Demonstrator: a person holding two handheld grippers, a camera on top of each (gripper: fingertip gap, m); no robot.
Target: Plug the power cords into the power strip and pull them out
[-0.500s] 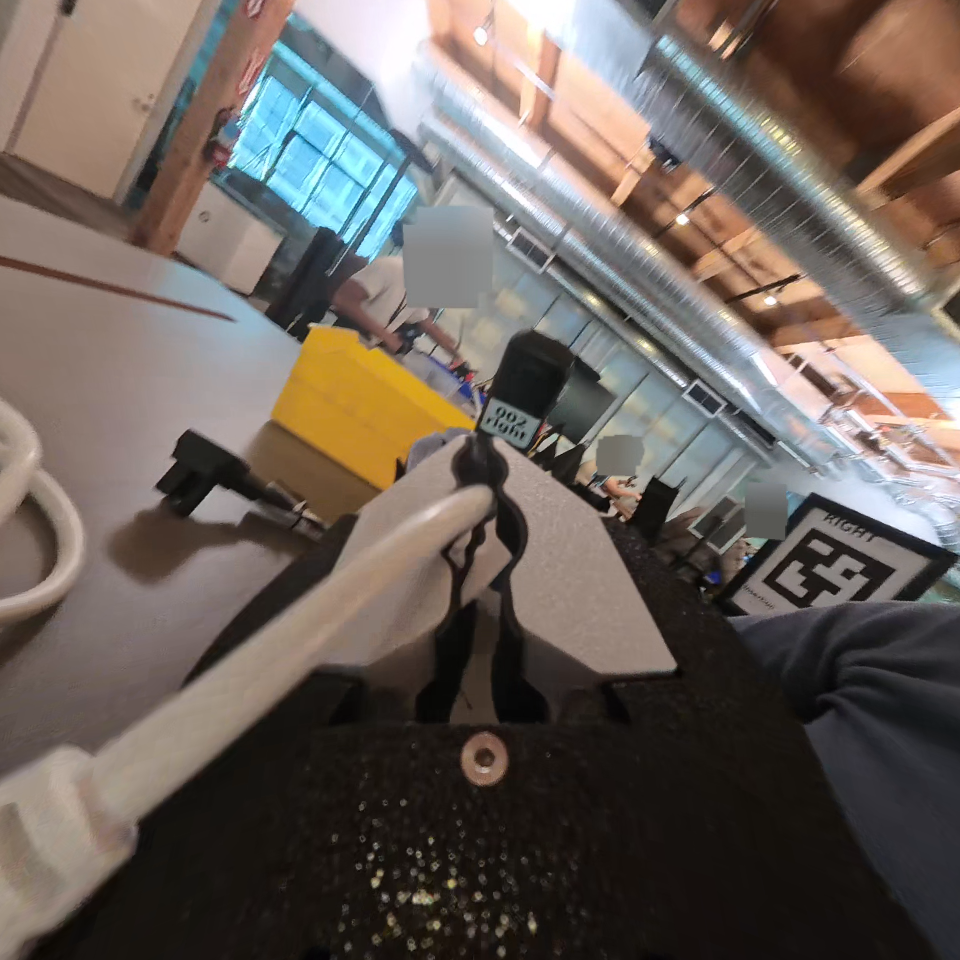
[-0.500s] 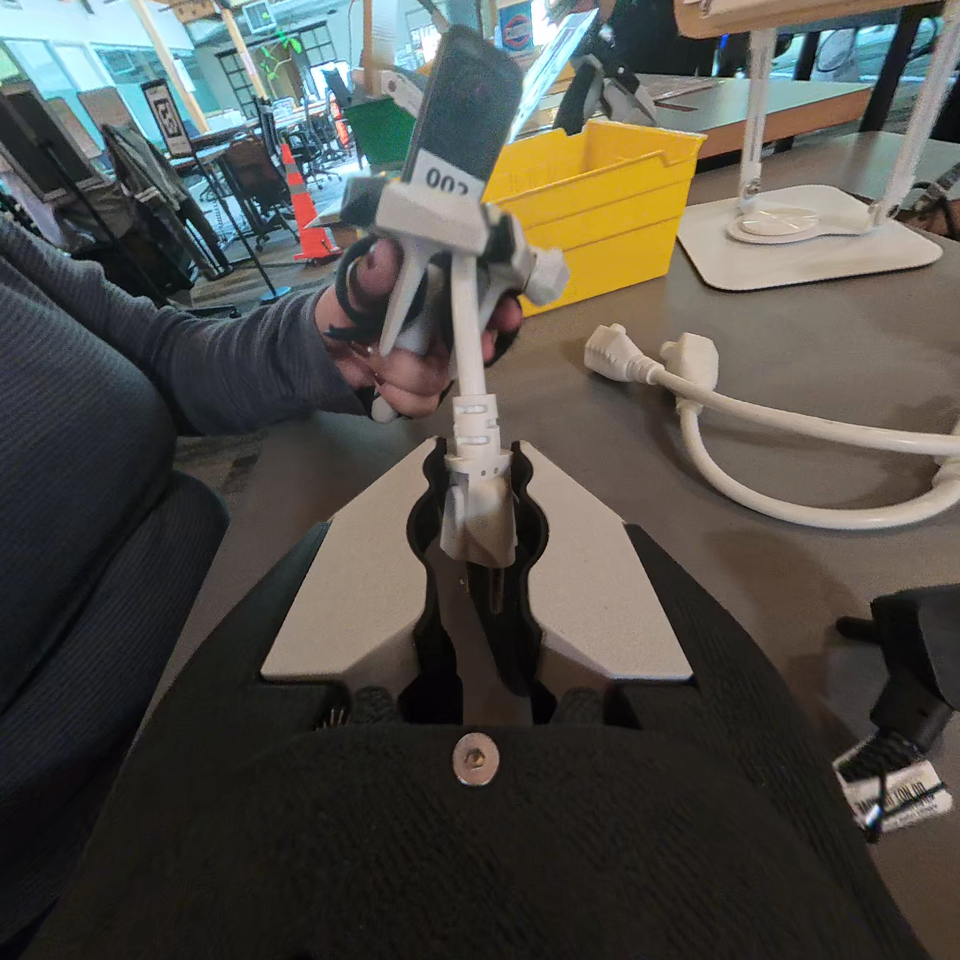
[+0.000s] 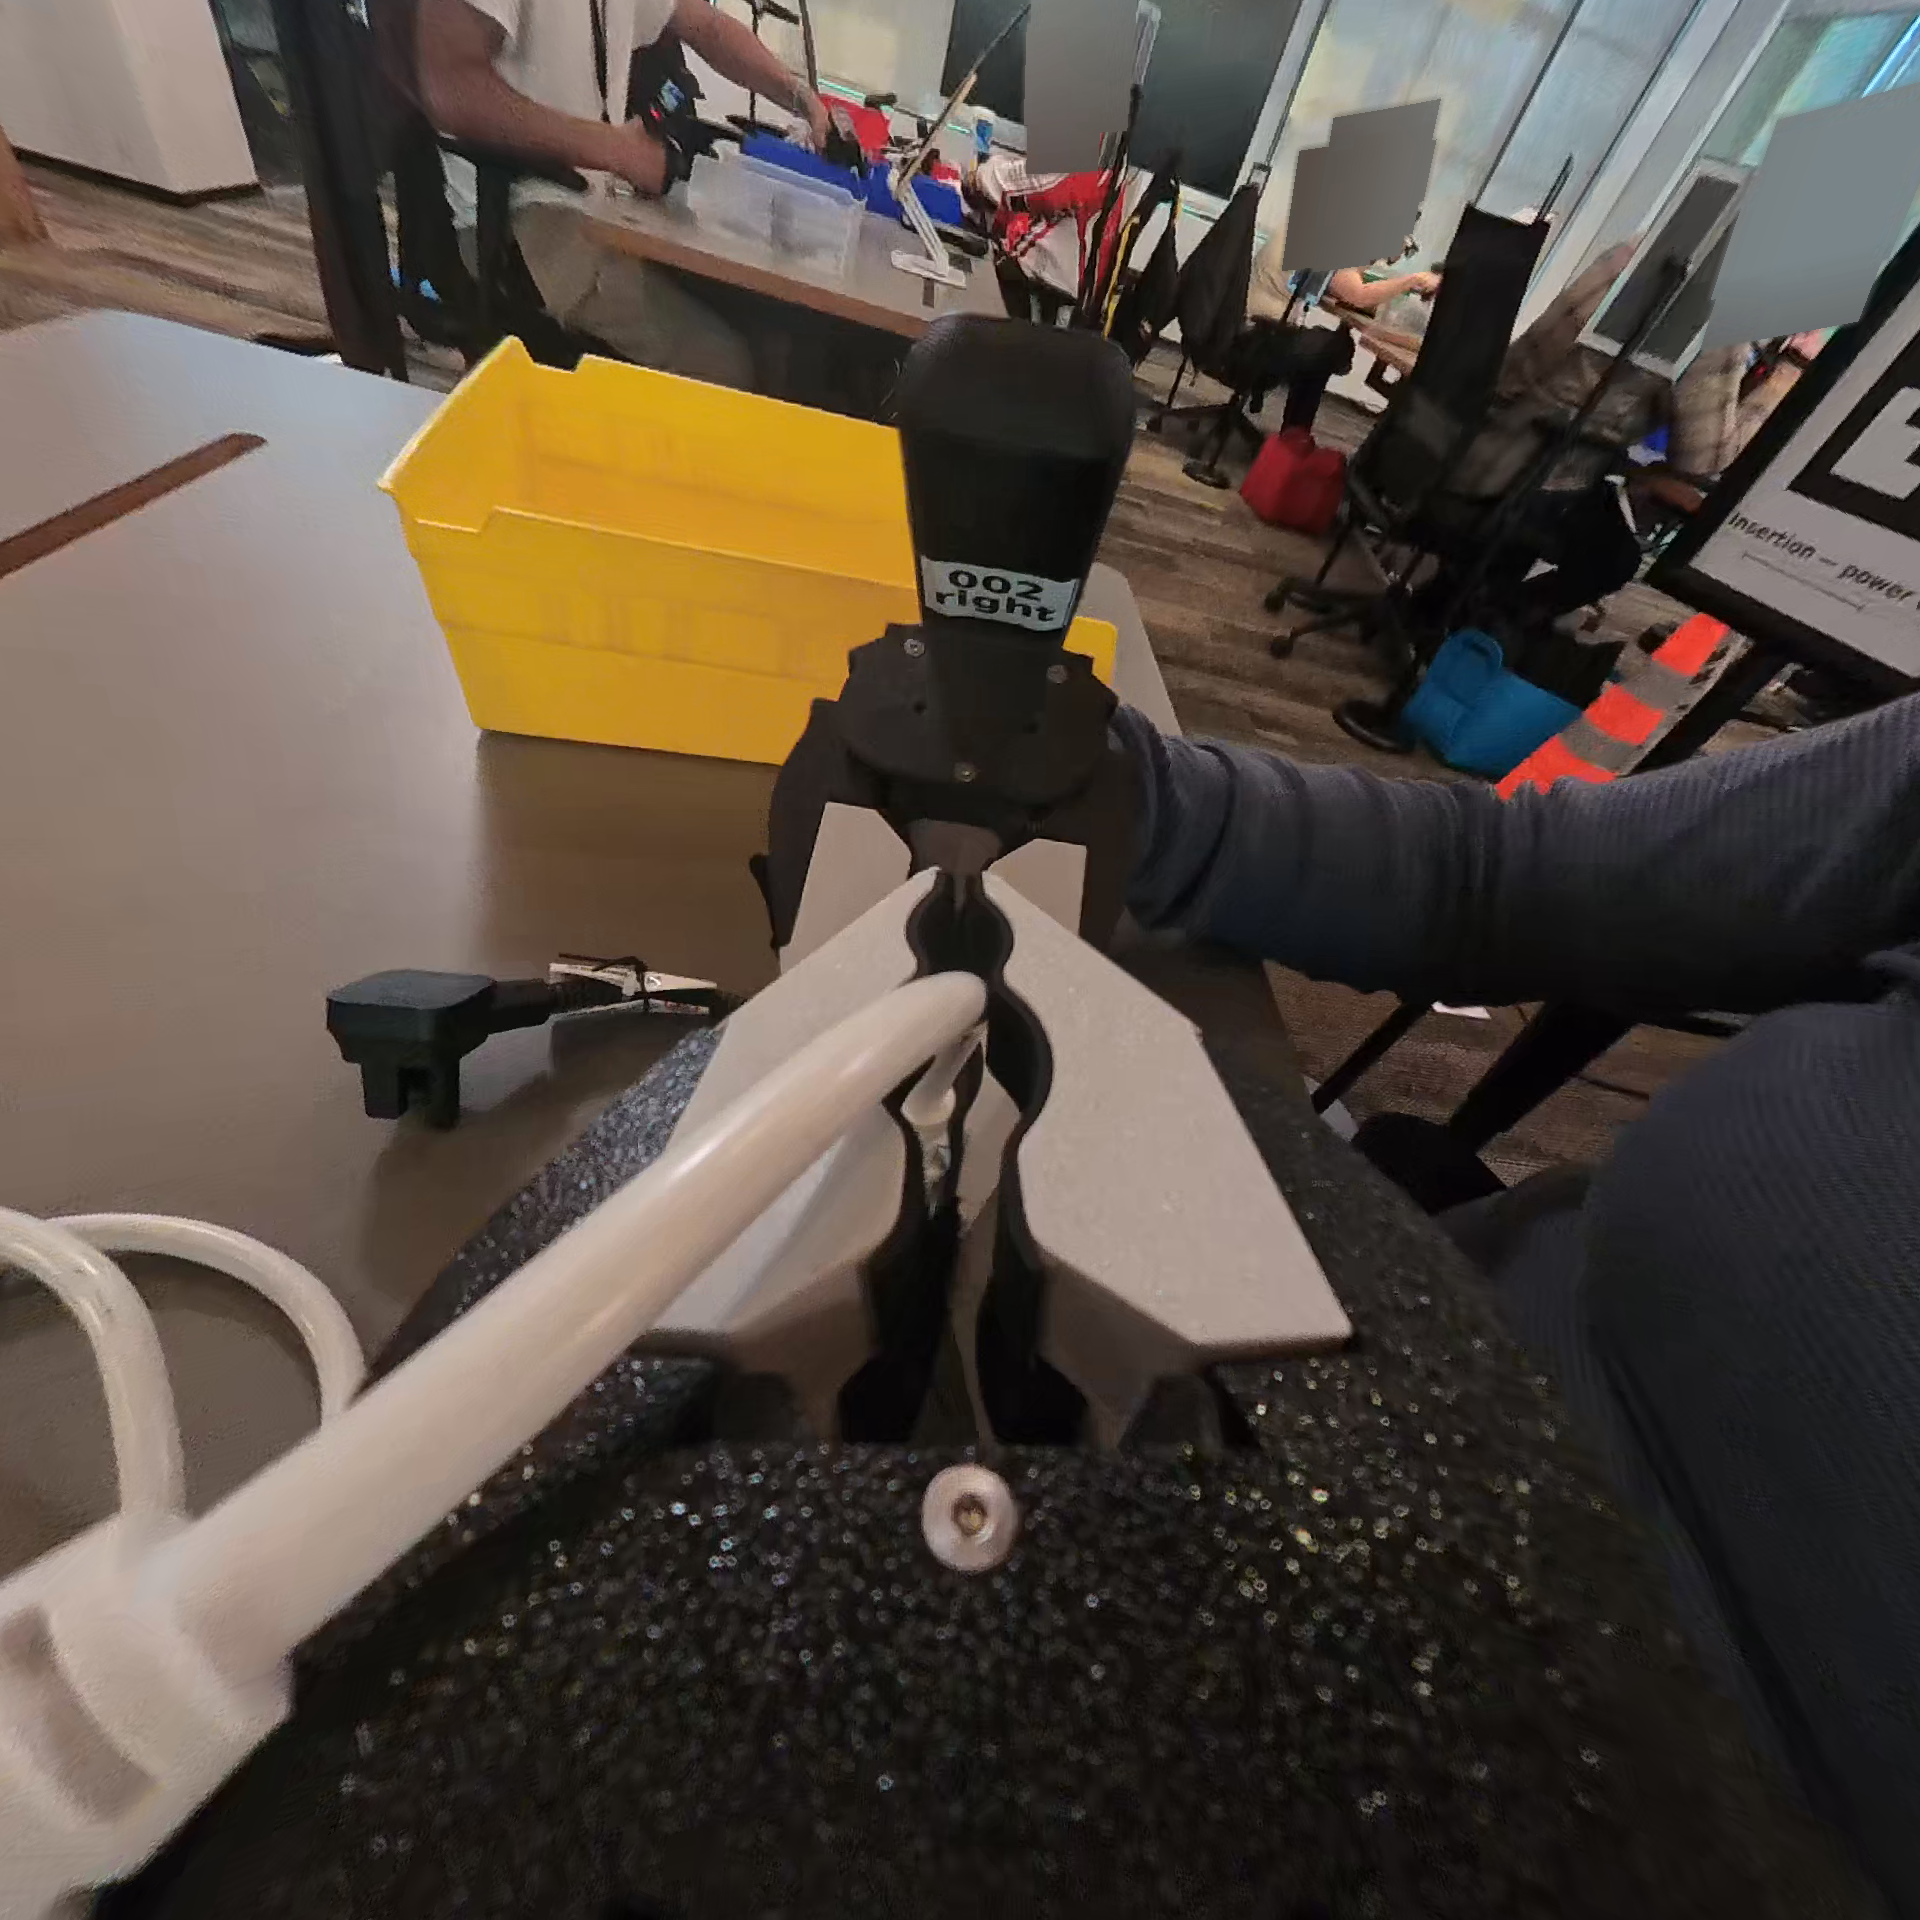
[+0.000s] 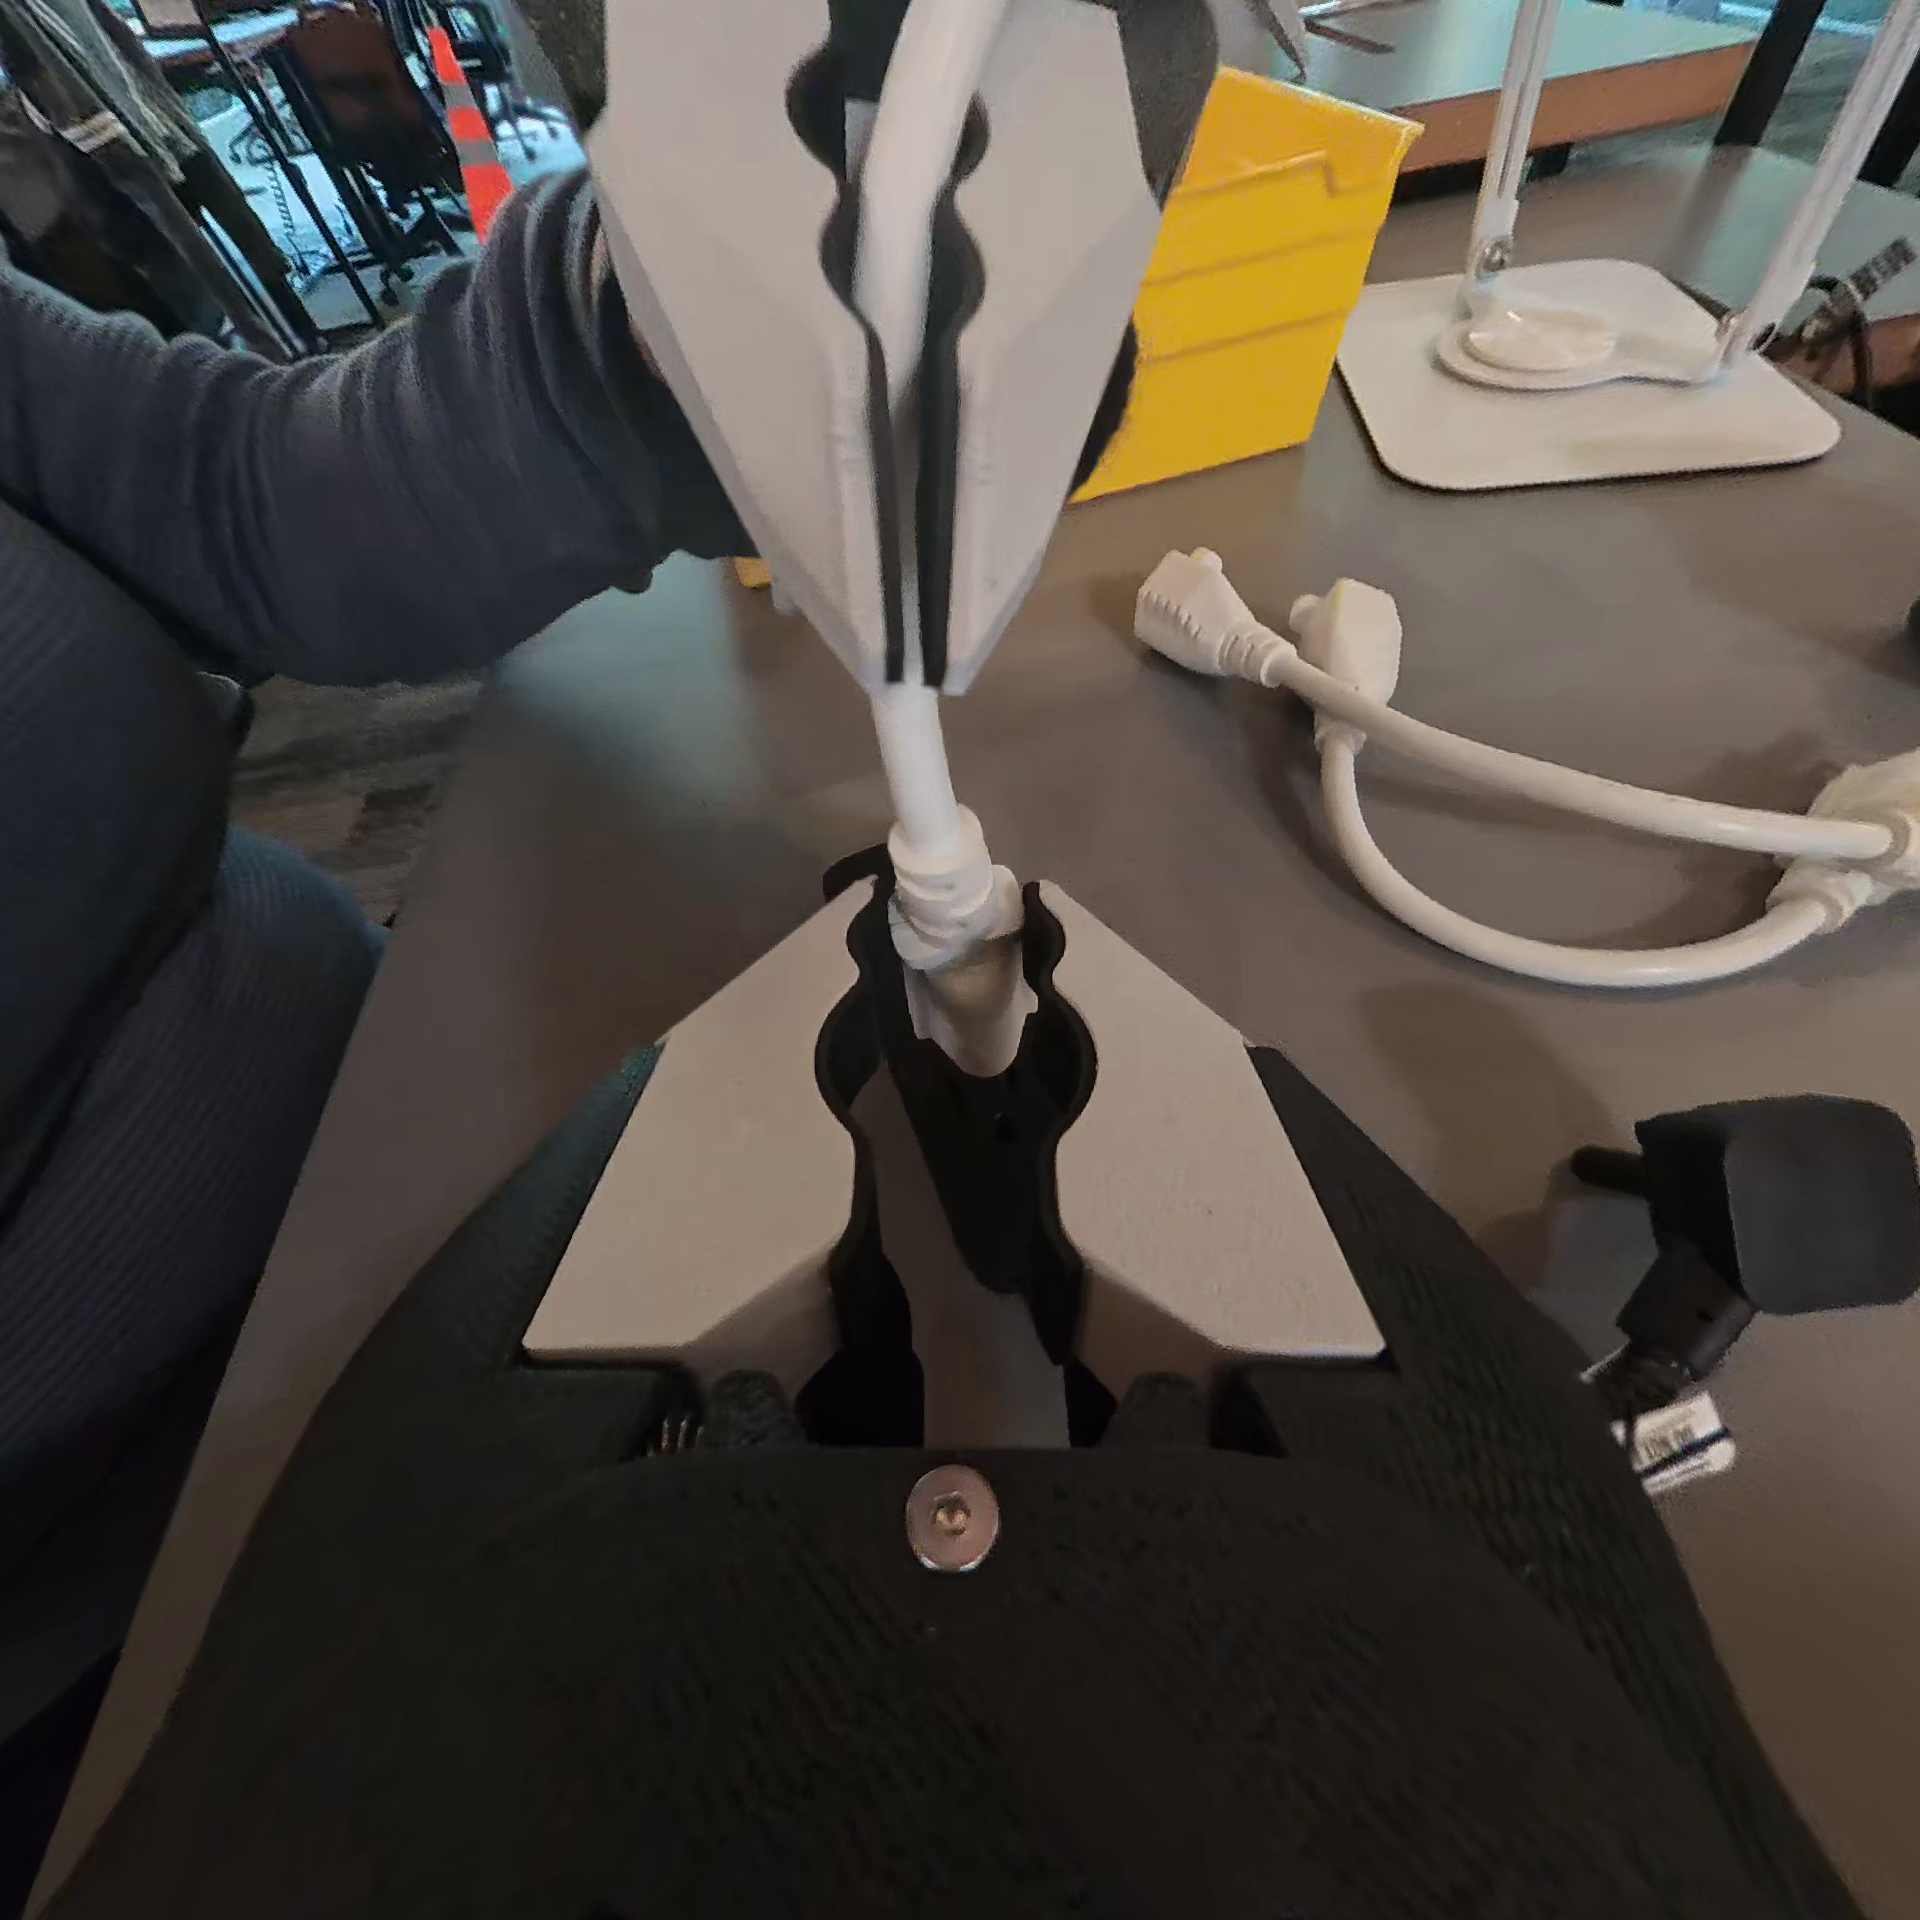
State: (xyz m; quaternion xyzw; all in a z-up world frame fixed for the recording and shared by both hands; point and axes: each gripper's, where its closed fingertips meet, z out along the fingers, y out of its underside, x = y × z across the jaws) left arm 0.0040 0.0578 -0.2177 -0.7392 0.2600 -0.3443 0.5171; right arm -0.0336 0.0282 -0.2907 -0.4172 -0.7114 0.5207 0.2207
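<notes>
Change: left gripper (image 3: 961,914) is now levelled and brought close above the right gripper (image 4: 956,925), tips nearly meeting.
Left gripper: closed on the white cord (image 3: 582,1278), which is pinched between the fingers.
Right gripper: closed on the cord's plug (image 4: 961,977), held above the table (image 4: 644,810).
Spare cords (image 4: 1455,800): laid on the table at right.
Black plug (image 4: 1808,1216): laid beside the right gripper.
Yellow bin (image 3: 644,582): set behind.
</notes>
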